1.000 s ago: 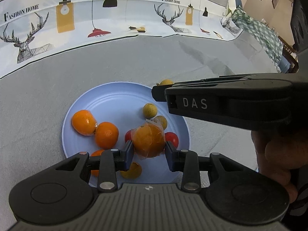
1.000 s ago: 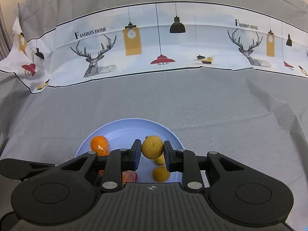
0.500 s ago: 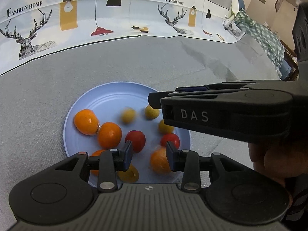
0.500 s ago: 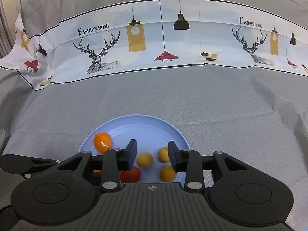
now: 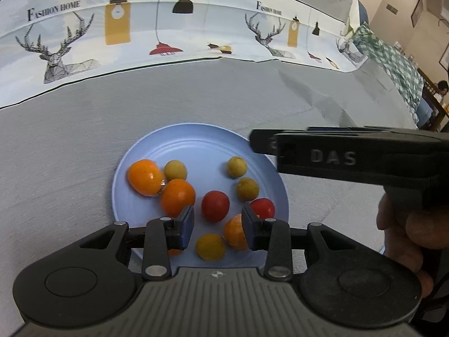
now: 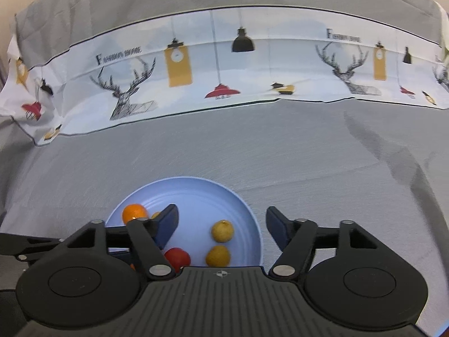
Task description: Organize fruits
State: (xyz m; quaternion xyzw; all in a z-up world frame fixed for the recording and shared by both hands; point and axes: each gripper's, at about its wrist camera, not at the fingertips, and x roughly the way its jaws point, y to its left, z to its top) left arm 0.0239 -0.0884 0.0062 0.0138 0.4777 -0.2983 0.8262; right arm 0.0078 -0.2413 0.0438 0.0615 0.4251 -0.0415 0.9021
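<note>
Currently left gripper (image 5: 217, 223) released, holding nothing | right gripper (image 6: 221, 226) spread wide, holding nothing | fruits (image 5: 215, 205) all lie loose on blue plate (image 5: 196, 143) | gathering looks done; sorting by kind possibly left

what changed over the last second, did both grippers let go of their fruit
Yes. The left gripper released its wrapped orange and the right gripper released its small yellow fruit; both fell onto the blue plate. Both jaws now stand open and empty, the right wider. Plate, grey cloth and the two oranges at left stayed put.
</note>
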